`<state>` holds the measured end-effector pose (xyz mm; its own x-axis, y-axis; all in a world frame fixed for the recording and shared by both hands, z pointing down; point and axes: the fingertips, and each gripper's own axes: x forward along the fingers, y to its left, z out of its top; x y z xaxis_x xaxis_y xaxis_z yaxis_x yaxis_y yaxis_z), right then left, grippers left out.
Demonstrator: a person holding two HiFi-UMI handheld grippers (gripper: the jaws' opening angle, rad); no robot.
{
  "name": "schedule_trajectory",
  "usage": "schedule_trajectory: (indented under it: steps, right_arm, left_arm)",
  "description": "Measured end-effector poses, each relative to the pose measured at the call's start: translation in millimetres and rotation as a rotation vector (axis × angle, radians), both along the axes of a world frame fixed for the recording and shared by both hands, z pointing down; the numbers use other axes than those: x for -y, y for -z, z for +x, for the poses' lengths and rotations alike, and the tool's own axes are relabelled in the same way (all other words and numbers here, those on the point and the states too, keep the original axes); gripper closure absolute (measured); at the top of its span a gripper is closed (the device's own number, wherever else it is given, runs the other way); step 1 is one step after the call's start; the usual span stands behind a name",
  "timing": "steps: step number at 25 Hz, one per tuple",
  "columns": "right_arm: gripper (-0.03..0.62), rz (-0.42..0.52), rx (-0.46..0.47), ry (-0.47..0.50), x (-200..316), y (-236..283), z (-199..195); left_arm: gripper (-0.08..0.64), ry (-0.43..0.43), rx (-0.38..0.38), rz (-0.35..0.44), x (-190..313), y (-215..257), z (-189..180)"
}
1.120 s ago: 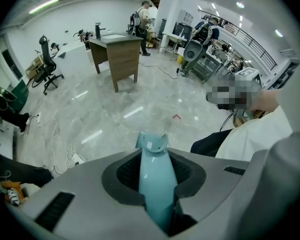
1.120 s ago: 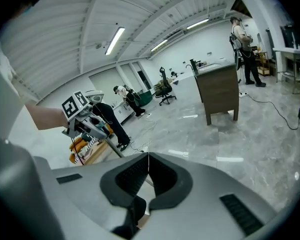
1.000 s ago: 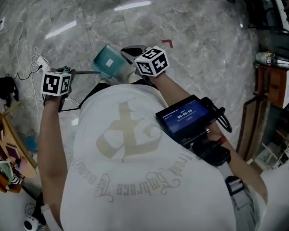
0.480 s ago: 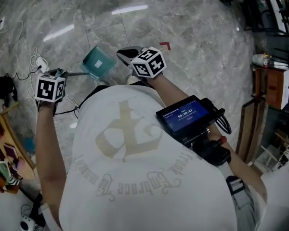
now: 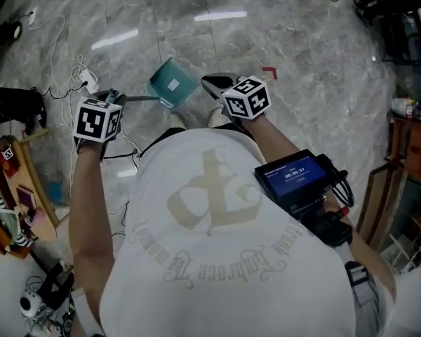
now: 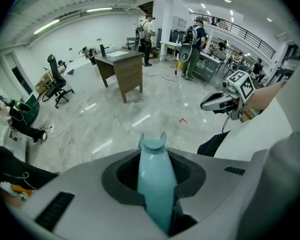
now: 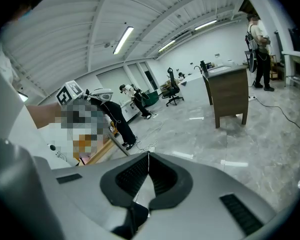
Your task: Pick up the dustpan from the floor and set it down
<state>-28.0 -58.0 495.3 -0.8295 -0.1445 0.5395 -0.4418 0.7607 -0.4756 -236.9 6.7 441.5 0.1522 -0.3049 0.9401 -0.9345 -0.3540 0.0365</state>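
The teal dustpan (image 5: pixel 172 83) hangs above the grey marble floor, its pan to the right of my left gripper (image 5: pixel 116 98). Its long teal handle (image 6: pixel 155 176) runs up between the left gripper's (image 6: pixel 155 159) jaws, which are shut on it. My right gripper (image 5: pixel 216 84) hovers just right of the pan, apart from it. In the right gripper view its jaws (image 7: pixel 148 156) meet at the tips with nothing between them. The left gripper view shows the right gripper (image 6: pixel 222 100) off to the right.
White cables and a power strip (image 5: pixel 84 76) lie on the floor at the left. A red corner mark (image 5: pixel 269 71) is on the floor to the right. Wooden shelving (image 5: pixel 410 142) stands at the right edge. A brown desk (image 6: pixel 122 69) and standing people (image 6: pixel 192 36) are far off.
The left gripper has lifted the dustpan a little higher, still holding its handle. The right gripper has drifted along beside it. The head view has shifted.
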Motion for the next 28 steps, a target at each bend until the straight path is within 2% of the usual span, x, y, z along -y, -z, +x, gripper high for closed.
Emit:
schedule_trajectory:
  steps: [11,18,28]
  right_arm:
    - [0.574,-0.023,-0.001,0.039,-17,-10,-1]
    - [0.574,-0.052,-0.001,0.076,-32,-19,0]
    - [0.574,-0.079,-0.027,0.145,-49,-32,-2]
  left_arm:
    - [0.465,0.127,-0.032,-0.007,-30,-9,1]
    - [0.465,0.226,-0.020,-0.018,-56,-18,-5]
    - [0.465,0.429,-0.016,-0.020,-99,-39,-27]
